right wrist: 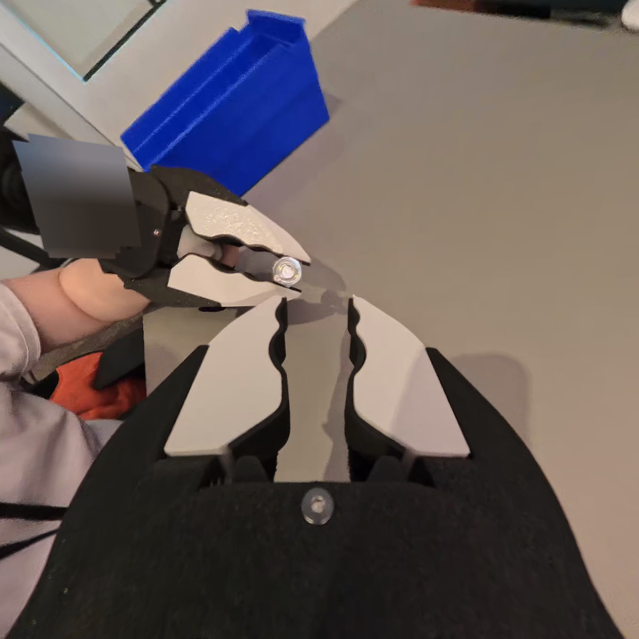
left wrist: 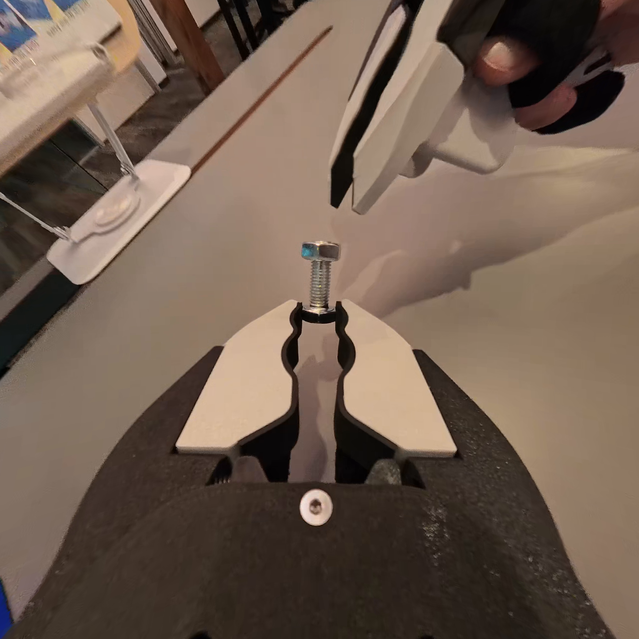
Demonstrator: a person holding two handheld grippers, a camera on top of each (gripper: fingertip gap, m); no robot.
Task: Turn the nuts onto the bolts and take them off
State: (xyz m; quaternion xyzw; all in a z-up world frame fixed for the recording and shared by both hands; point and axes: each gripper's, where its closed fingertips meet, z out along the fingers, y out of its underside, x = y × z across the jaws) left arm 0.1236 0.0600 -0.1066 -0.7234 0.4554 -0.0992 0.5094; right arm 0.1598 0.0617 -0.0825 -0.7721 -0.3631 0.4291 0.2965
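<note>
Shiny zinc-plated threaded bolt (left wrist: 320,276) stands upright at centre of left wrist view, silver hex nut (left wrist: 320,251) at its top end. Left gripper (left wrist: 318,310) clamped on bolt's lower hex head, steadying it for turning. Right gripper (left wrist: 345,204) hovers at 1 o'clock, just above nut, jaws parted and empty. Blue plastic bin (right wrist: 228,103) behind, on grey tabletop (right wrist: 484,173).

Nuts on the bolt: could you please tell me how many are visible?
1: the nut sits at the upper end of the bolt, whose head the left gripper clamps. Others may lie out of view.

My left gripper (left wrist: 318,313) and right gripper (right wrist: 316,304) each had a black textured body, white fingers (left wrist: 256,373) with wavy black pads, and one central screw. I wore black fingerless gloves.
</note>
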